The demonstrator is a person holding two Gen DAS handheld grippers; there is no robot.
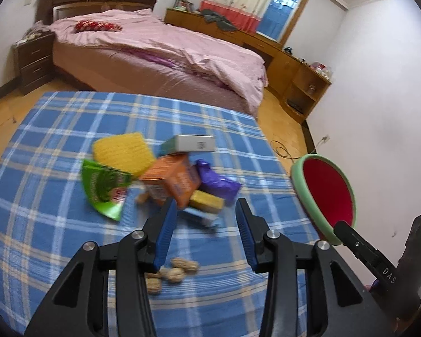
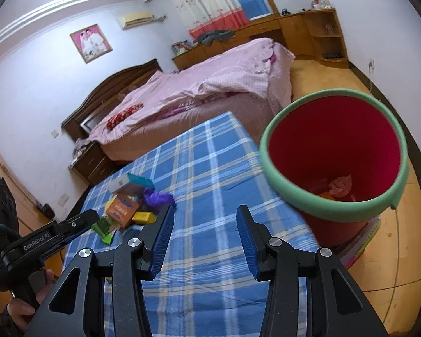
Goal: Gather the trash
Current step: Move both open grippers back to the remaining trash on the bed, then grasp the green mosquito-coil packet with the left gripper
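Observation:
A pile of trash lies on the blue plaid table (image 1: 56,140): a green wrapper (image 1: 103,188), an orange box (image 1: 171,179), a yellow cloth (image 1: 123,151), a purple wrapper (image 1: 216,182), a grey box (image 1: 190,143), a small yellow block (image 1: 206,200) and peanut shells (image 1: 176,271). My left gripper (image 1: 205,210) is open and empty just in front of the pile. My right gripper (image 2: 205,216) is open and empty over the table (image 2: 210,151), left of the red bin with a green rim (image 2: 334,151). The bin holds some scraps. The pile also shows in the right wrist view (image 2: 129,205).
A bed with a pink cover (image 1: 168,53) stands behind the table. Wooden cabinets (image 1: 280,53) run along the far wall. The bin (image 1: 325,193) stands off the table's right edge on the wooden floor. The left gripper's body (image 2: 42,241) shows at lower left.

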